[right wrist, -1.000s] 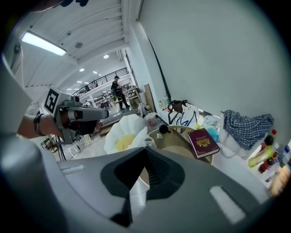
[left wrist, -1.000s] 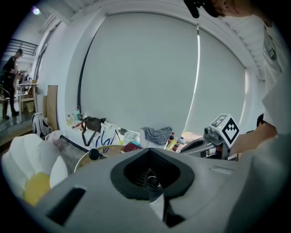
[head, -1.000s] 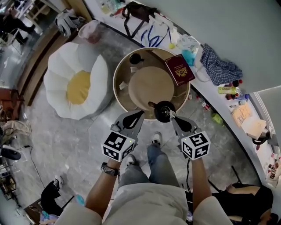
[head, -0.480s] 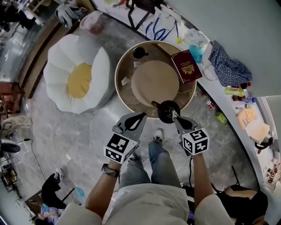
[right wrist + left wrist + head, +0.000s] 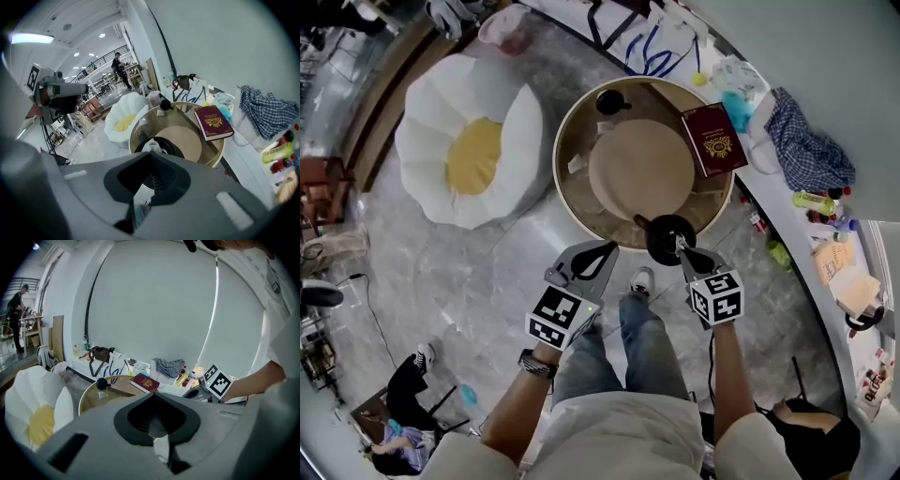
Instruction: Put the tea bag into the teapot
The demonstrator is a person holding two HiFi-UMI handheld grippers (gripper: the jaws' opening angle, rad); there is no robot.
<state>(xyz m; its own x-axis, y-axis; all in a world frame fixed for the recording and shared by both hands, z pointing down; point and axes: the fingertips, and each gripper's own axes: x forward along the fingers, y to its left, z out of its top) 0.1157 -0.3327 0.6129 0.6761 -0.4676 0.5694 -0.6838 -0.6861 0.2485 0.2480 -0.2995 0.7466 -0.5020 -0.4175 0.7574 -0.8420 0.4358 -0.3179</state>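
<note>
A black side-handled teapot (image 5: 656, 246) stands open at the near edge of a round table (image 5: 558, 183). My right gripper (image 5: 679, 246) is at the pot's rim. In the right gripper view its jaws (image 5: 150, 153) are shut on a white tea bag (image 5: 152, 145), which sits over the teapot's mouth (image 5: 171, 149). My left gripper (image 5: 607, 247) hovers off the table's near edge, left of the pot, shut and empty. The left gripper view (image 5: 152, 395) looks across the table. The pot's black lid (image 5: 609, 101) lies at the far side.
A round tan mat (image 5: 639, 169) fills the table's middle. A red booklet (image 5: 712, 141) lies at its right. A small white packet (image 5: 577, 164) rests at the left. An egg-shaped cushion (image 5: 469, 150) sits on the floor to the left. A cluttered counter (image 5: 806, 159) runs along the right.
The head view has tilted, so the table sits a little higher and further right. Both grippers keep their places by the teapot, and the right one stays at the rim.
</note>
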